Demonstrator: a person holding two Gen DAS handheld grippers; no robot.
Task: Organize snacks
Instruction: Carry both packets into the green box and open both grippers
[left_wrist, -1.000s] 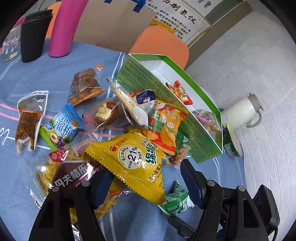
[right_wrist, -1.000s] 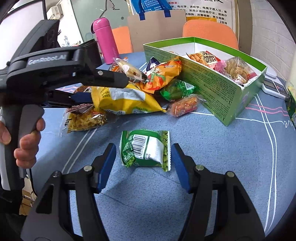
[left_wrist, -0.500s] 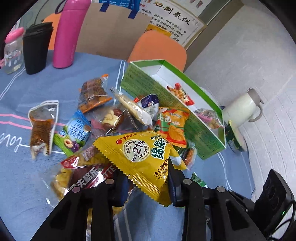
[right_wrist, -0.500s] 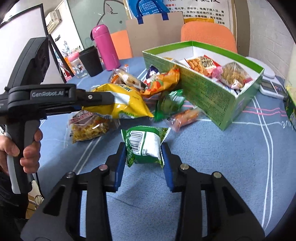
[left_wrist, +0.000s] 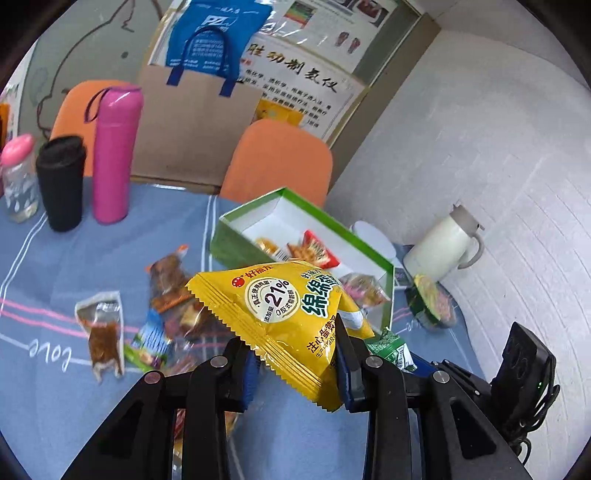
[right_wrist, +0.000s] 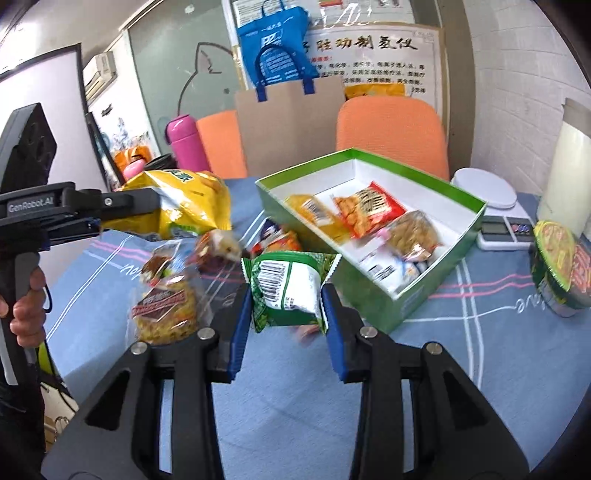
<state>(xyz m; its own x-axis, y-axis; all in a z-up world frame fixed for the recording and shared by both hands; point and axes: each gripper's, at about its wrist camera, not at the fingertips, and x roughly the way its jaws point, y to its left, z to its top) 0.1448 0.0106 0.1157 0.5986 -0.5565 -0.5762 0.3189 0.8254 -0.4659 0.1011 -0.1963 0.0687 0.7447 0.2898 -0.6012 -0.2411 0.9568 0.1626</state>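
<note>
Left of the green box (right_wrist: 436, 273), the left gripper (left_wrist: 295, 363) is squeezing the yellow bag (left_wrist: 284, 306), holding it up over the blue tablecloth (left_wrist: 44, 387). Nearer the box, the right gripper (right_wrist: 286, 314) is pinching the little green packet (right_wrist: 288, 286). The box is lying ahead to the right, its open top facing up.

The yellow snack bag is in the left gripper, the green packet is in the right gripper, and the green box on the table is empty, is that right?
Not quite: the green box is not empty. The right wrist view shows several snack packets already lying inside it. The rest holds: the left gripper is closed on the yellow snack bag, and the right gripper is closed on the green packet.
</note>
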